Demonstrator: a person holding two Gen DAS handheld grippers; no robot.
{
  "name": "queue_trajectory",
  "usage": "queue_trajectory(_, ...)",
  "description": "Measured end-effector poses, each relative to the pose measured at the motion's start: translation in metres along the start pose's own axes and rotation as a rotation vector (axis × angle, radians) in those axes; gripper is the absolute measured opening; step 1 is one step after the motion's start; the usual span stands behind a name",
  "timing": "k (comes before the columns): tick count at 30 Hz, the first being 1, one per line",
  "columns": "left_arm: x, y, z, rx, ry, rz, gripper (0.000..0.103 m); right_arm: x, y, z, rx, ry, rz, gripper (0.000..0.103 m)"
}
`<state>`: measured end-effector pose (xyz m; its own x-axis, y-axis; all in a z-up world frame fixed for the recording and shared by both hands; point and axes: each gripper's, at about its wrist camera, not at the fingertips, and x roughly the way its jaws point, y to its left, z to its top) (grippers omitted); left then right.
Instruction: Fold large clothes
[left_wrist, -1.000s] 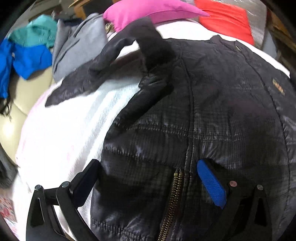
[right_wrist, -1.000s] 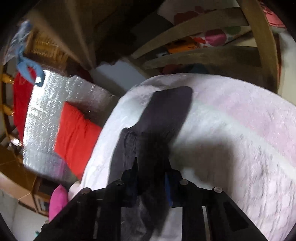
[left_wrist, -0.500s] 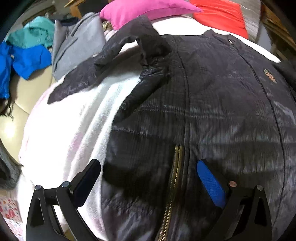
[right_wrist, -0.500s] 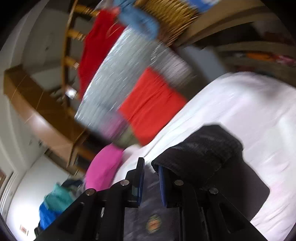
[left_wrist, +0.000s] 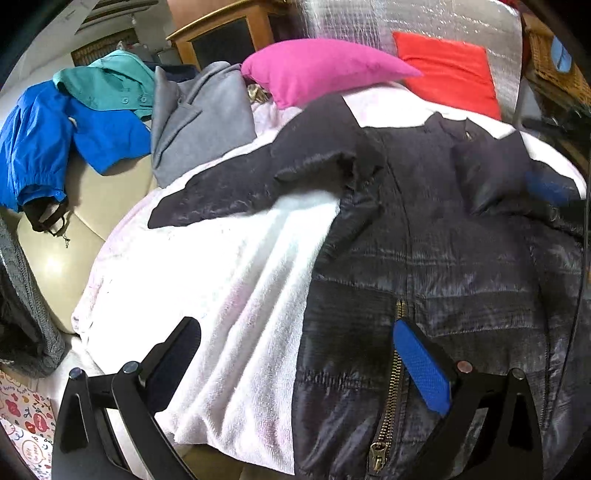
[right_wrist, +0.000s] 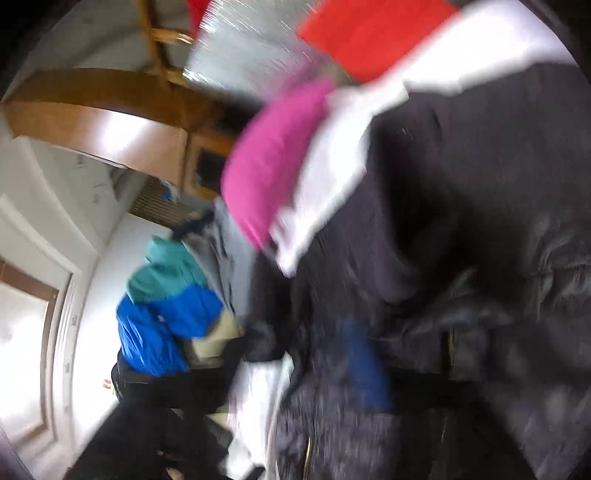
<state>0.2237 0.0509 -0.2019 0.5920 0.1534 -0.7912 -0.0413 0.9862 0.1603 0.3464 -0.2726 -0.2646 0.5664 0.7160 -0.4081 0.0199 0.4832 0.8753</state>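
Note:
A black quilted jacket lies face up on a white towel, its brass zipper running toward me. Its left sleeve stretches out to the left. The other sleeve lies folded across the chest. My left gripper hangs open above the jacket's hem, holding nothing. A blurred blue pad of my right gripper shows at the right edge beside the folded sleeve. In the blurred right wrist view my right gripper is over the jacket, its jaws opening with no cloth pinched between them.
A pink pillow and a red cushion lie beyond the jacket. A grey garment, a teal one and a blue jacket are piled on a cream sofa at left. A wooden cabinet stands behind.
My right gripper swung the sleeve it was shut on across onto the jacket's chest, and its jaws have parted. My left gripper drew back and up, still open.

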Motion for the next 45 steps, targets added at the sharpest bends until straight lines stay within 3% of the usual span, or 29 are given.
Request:
queue_trajectory(4,-0.002,-0.004,0.011,-0.016,-0.007,-0.053,0.103,-0.036,-0.021,-0.019,-0.029,0.022,0.047,0.083)
queue_trajectory(10,-0.008,-0.058,0.046,0.02,-0.046,-0.184,0.103,-0.141,-0.075,-0.03,0.04,-0.265,0.051,0.083)
queue_trajectory(11,-0.013,-0.074,0.056,0.04,-0.075,-0.206,0.103,-0.153,-0.086,-0.028,0.064,-0.312,0.053,0.081)
queue_trajectory(13,-0.015,-0.103,0.071,0.075,-0.116,-0.221,0.103,-0.168,-0.104,-0.021,0.101,-0.365,0.05,0.064)
queue_trajectory(15,-0.013,-0.132,0.087,0.095,-0.122,-0.255,0.103,-0.174,-0.12,-0.013,0.146,-0.394,0.059,0.056)
queue_trajectory(17,-0.006,-0.161,0.102,0.104,-0.103,-0.289,0.103,-0.17,-0.141,-0.011,0.195,-0.405,0.072,0.056)
queue_trajectory(20,0.006,-0.203,0.121,0.119,-0.104,-0.28,0.103,-0.158,-0.16,-0.013,0.226,-0.397,0.075,0.054)
queue_trajectory(21,0.009,-0.211,0.123,0.124,-0.107,-0.274,0.103,-0.156,-0.166,-0.014,0.225,-0.405,0.078,0.044)
queue_trajectory(22,0.012,-0.225,0.127,0.137,-0.116,-0.258,0.103,-0.155,-0.17,-0.015,0.225,-0.41,0.091,0.041)
queue_trajectory(24,0.021,-0.248,0.13,0.184,-0.135,-0.187,0.103,-0.158,-0.171,-0.016,0.215,-0.421,0.107,0.041)
queue_trajectory(27,0.051,-0.267,0.137,0.243,-0.11,-0.022,0.103,-0.154,-0.165,-0.017,0.138,-0.408,0.058,0.041)
queue_trajectory(28,0.064,-0.264,0.14,0.253,-0.079,0.036,0.103,-0.152,-0.161,-0.017,0.1,-0.403,0.033,0.041)
queue_trajectory(30,0.074,-0.245,0.147,0.23,-0.047,0.071,0.103,-0.153,-0.158,-0.018,0.053,-0.404,-0.001,0.041)
queue_trajectory(39,0.049,-0.094,0.178,0.144,-0.129,0.232,0.103,-0.147,-0.153,-0.022,0.01,-0.409,-0.03,0.041)
queue_trajectory(44,0.032,-0.045,0.167,0.11,-0.134,0.209,0.103,-0.147,-0.146,-0.02,0.047,-0.382,-0.069,0.044)
queue_trajectory(45,0.03,-0.039,0.161,0.106,-0.136,0.194,0.103,-0.149,-0.142,-0.019,0.066,-0.361,-0.07,0.052)
